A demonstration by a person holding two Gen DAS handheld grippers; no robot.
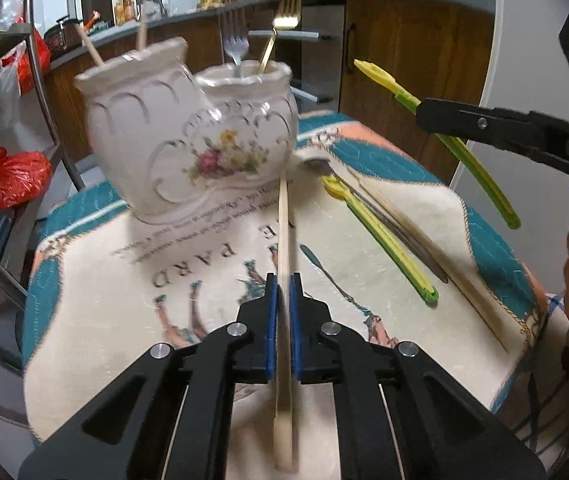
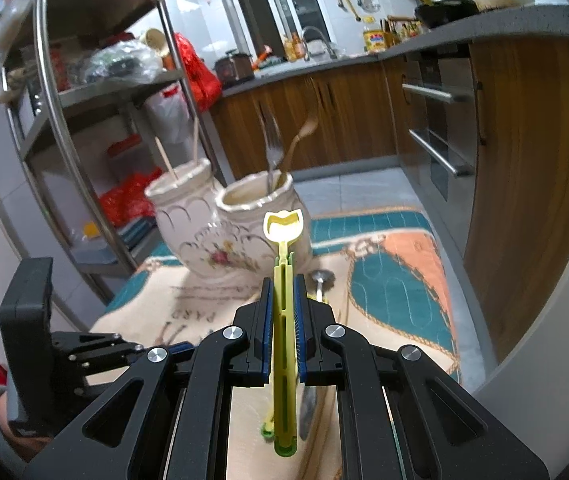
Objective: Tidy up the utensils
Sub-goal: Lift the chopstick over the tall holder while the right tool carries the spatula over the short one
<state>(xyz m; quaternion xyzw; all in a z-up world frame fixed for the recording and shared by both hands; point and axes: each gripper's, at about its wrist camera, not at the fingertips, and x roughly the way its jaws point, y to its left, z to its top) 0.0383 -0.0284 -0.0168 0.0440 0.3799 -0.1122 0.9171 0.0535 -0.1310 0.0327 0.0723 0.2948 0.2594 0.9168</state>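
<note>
The left gripper was clamped on a pale wooden chopstick, its pads pressed to the stick, which ran straight ahead toward the foot of the flowered ceramic holder. To its right, on the printed cloth, lay a yellow-green utensil beside a dark-handled spoon. The right gripper pinched another yellow-green utensil held up off the cloth, its shaped head just ahead of the fingertips, with the holder's two cups beyond it carrying a fork and sticks.

Right hand-held gripper clamps yellow-green utensil; ceramic holders ahead.
</note>
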